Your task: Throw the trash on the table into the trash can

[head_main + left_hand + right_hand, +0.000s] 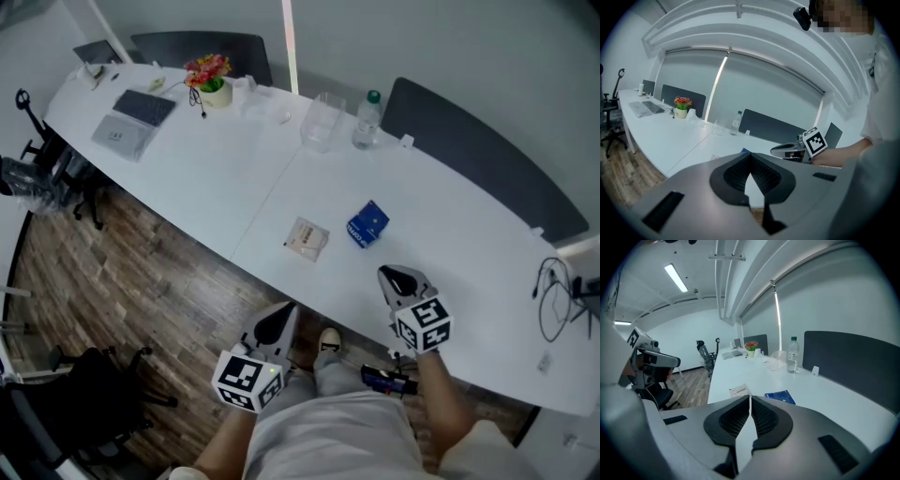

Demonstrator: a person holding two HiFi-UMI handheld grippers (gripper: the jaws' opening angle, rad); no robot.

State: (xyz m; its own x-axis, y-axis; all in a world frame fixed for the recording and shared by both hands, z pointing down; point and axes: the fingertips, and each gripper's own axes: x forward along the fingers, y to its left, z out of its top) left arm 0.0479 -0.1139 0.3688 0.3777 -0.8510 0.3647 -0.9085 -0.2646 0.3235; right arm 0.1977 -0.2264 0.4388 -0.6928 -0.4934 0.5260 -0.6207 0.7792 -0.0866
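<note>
The left gripper has its jaws closed together, nothing between them; beyond, the right gripper hangs above the white table, a water bottle and flower pot by its far edge

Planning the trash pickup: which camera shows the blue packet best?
Head view: the blue packet lies fully visible from above. The right gripper view shows it flat and foreshortened; the left gripper view shows only a blue corner.
</note>
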